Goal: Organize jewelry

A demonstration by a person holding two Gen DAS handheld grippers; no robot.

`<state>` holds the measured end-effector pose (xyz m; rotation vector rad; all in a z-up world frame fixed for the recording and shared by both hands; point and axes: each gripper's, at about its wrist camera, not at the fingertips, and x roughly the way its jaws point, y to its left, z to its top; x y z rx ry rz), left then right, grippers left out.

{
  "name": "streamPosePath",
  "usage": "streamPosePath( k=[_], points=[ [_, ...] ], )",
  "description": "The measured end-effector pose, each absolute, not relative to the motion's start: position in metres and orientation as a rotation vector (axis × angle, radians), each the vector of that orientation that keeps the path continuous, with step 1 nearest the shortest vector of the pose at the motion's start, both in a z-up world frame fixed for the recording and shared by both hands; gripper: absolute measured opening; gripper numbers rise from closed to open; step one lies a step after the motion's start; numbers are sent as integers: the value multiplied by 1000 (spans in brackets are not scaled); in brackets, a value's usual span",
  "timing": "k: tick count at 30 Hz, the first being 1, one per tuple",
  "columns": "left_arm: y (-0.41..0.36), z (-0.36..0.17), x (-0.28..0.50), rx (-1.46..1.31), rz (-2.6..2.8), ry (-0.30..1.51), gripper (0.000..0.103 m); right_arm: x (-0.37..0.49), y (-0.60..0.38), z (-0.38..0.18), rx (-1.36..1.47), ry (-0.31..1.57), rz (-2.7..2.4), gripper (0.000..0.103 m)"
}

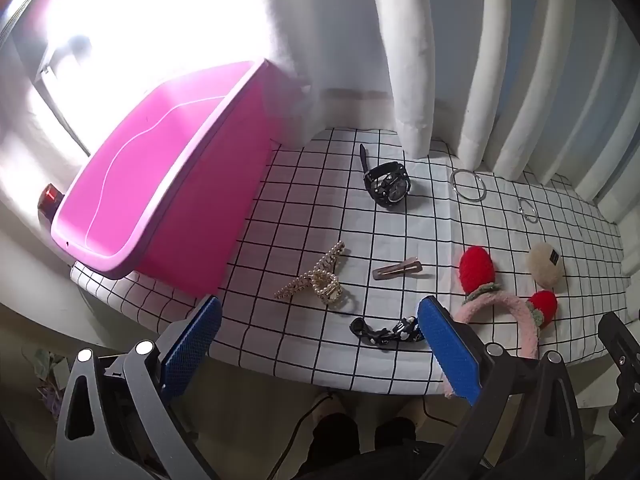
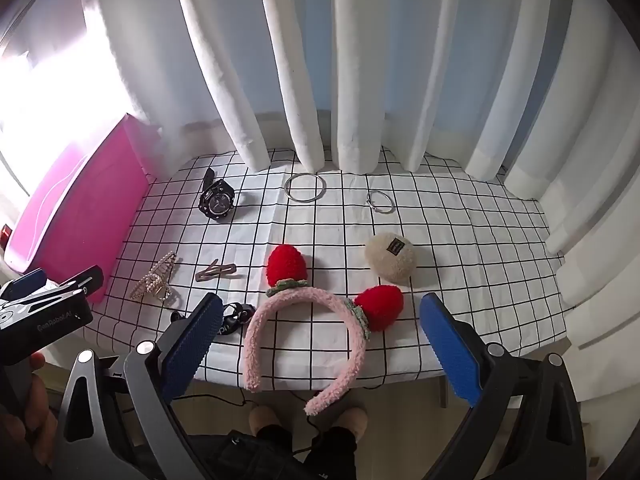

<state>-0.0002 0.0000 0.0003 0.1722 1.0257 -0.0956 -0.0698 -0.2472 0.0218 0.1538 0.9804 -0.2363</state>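
On the checked cloth point(image 1: 304, 208) lie a black watch point(image 1: 387, 185), a large silver bangle point(image 1: 468, 185), a small bangle point(image 1: 529, 210), a pearl claw clip point(image 1: 316, 280), a flat snap clip point(image 1: 397, 269), a black-and-white hair tie point(image 1: 386, 330), a beige pompom point(image 1: 545, 264) and a pink plush headband point(image 1: 505, 307) with red strawberries. My left gripper point(image 1: 319, 312) hovers open over the near edge, above the claw clip and hair tie. My right gripper point(image 2: 320, 304) hovers open over the headband point(image 2: 256, 340). Nothing is held.
A pink open box point(image 1: 160, 184) stands at the table's left, tilted in this view. White curtains point(image 2: 352, 80) hang along the back and right edges. The left gripper's body point(image 2: 44, 312) shows at the right view's left edge. A person's slippered feet point(image 2: 260, 420) are under the near edge.
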Motion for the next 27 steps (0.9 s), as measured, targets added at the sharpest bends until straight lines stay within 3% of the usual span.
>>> streamPosePath(
  k=[27],
  points=[
    [-2,3,0,165,-114,1026,97,-76,-248,23,158,974,-240,94]
  ],
)
